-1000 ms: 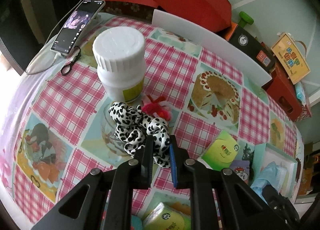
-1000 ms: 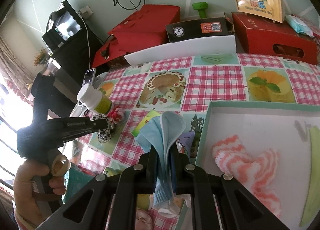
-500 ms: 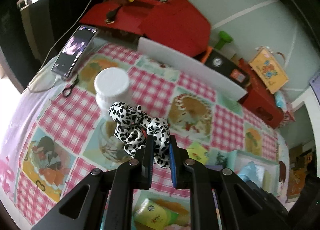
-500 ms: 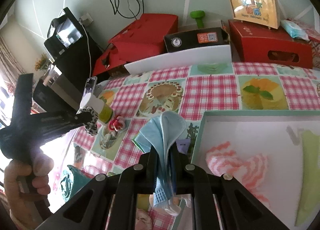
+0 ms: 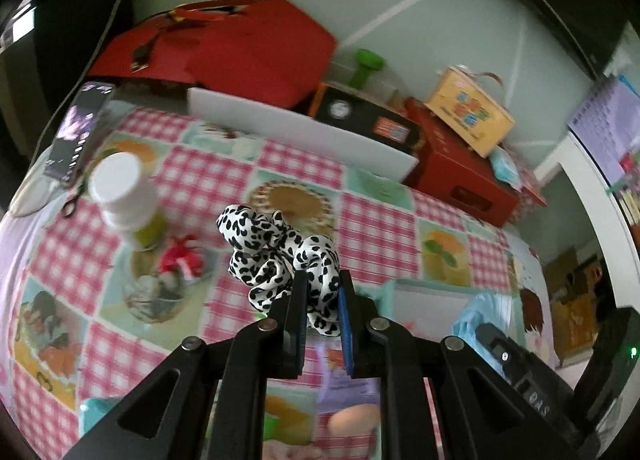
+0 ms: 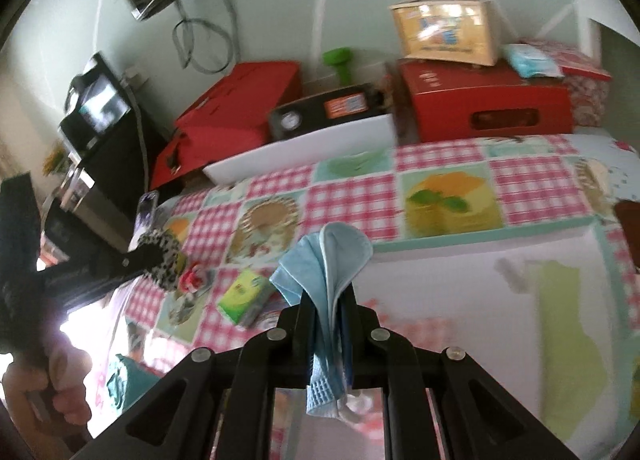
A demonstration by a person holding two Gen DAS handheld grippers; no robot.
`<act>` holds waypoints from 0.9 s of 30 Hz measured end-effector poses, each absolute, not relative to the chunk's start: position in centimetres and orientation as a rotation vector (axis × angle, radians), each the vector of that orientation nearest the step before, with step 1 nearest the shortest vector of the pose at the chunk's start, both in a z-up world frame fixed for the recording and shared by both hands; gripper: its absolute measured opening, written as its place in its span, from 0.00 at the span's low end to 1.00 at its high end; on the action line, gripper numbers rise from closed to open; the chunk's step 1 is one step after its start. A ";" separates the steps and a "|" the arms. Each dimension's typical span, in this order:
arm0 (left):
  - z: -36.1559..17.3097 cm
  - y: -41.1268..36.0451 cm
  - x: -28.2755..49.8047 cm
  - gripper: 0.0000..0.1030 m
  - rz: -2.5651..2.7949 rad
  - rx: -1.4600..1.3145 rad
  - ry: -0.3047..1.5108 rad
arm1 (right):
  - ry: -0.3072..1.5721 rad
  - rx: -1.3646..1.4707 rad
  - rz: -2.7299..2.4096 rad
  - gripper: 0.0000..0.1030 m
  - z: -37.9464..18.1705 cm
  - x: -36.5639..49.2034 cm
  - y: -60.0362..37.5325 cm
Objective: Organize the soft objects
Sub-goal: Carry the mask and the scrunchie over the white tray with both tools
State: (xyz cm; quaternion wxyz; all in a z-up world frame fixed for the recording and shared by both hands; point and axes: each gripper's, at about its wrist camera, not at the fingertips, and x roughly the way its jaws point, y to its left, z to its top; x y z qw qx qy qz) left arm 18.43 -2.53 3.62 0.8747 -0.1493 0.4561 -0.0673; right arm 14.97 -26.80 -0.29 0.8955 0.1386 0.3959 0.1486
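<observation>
1. The left gripper (image 5: pixel 322 294) has its two fingers clamped on a black-and-white spotted scrunchie (image 5: pixel 276 250); the fabric bunches up and out to the left of the fingertips, held clear above the table.
2. The right gripper (image 6: pixel 327 306) is pinched tight on a light blue cloth (image 6: pixel 326 260), whose folds fan out above the fingertips while a waffle-textured end hangs down behind them.
3. Below the scrunchie lies the pink-checked tablecloth (image 5: pixel 192 176), printed with cakes and fruit.
4. On it stand a white-capped bottle (image 5: pixel 122 198) with a yellow-green label, too blurred to read, and just beside it a small red and white soft item (image 5: pixel 178 258).
5. A green packet (image 6: pixel 244 296) lies on the cloth left of the right gripper; its print is illegible.
6. To the right sits a white tray (image 6: pixel 460 260) with a mint-green rim, holding a pale green cloth (image 6: pixel 568 324) and a pink-and-white striped piece (image 6: pixel 416 330).
7. A phone (image 5: pixel 78 132) with a lit screen rests at the table's far left edge.
8. Behind the table are red boxes (image 6: pixel 484 100), a black box (image 6: pixel 324 110) with an orange label, and a yellow carry box (image 6: pixel 444 32) with coloured lettering; none of the writing is legible.
</observation>
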 end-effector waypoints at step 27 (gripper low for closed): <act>1.2 -19.4 17.2 0.14 -0.472 -0.032 1.026 | 0.791 0.350 -0.142 0.11 -1.3 12.8 -41.5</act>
